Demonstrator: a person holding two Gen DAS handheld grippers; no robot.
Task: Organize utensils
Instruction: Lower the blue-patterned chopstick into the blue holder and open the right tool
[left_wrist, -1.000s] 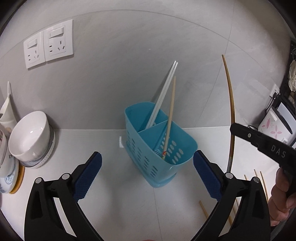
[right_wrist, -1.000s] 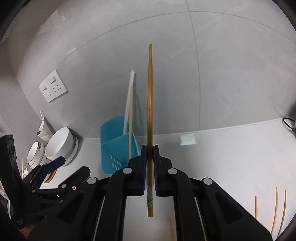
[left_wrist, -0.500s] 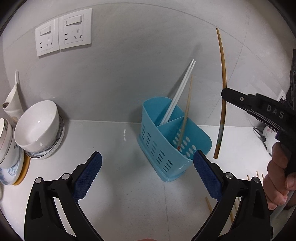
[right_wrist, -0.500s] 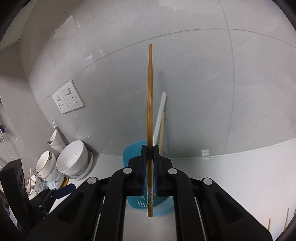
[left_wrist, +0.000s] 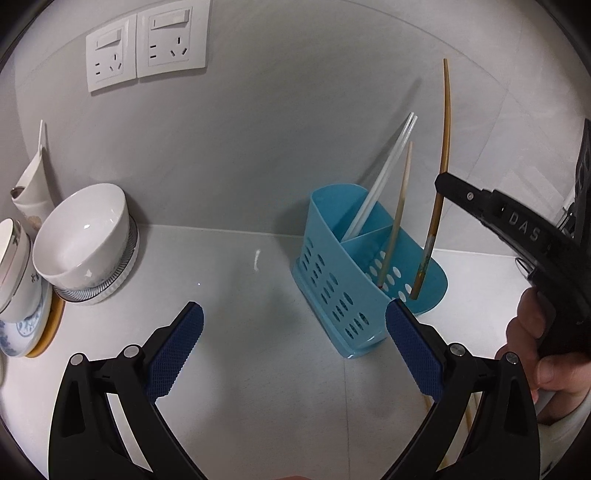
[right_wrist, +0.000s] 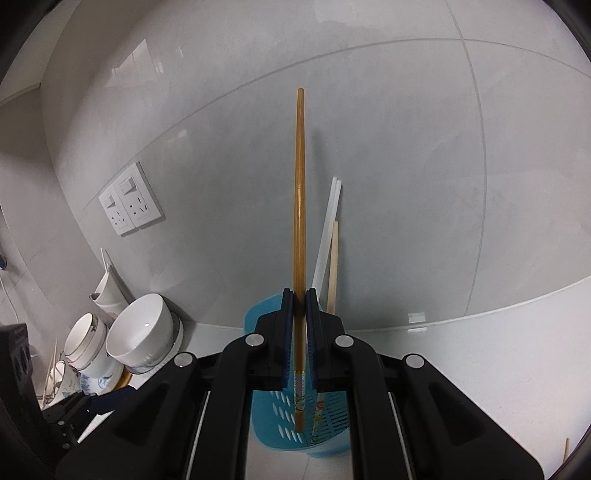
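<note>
A blue slotted utensil holder (left_wrist: 332, 280) (right_wrist: 332, 413) with two compartments stands on the white counter by the wall. White chopsticks (left_wrist: 384, 173) (right_wrist: 327, 236) lean in its far compartment; a pale wooden chopstick (left_wrist: 399, 206) (right_wrist: 333, 258) stands in the near one. My right gripper (right_wrist: 299, 306) (left_wrist: 441, 182) is shut on a brown chopstick (right_wrist: 300, 206) (left_wrist: 441, 177), held upright, its patterned lower end over the holder's near compartment. My left gripper (left_wrist: 293, 350) is open and empty, in front of the holder and a little to its left.
White bowls (left_wrist: 85, 232) (right_wrist: 142, 336) stacked on plates stand at the left by the wall, with cups (right_wrist: 86, 339) beside them. Wall sockets (left_wrist: 146, 44) are above. Loose wooden chopsticks (left_wrist: 469, 413) lie on the counter at the right. A hand (left_wrist: 543, 350) holds the right gripper.
The right gripper carried the brown chopstick leftward until its lower end hangs over the holder. The left gripper shifted, so the holder sits further right in its view.
</note>
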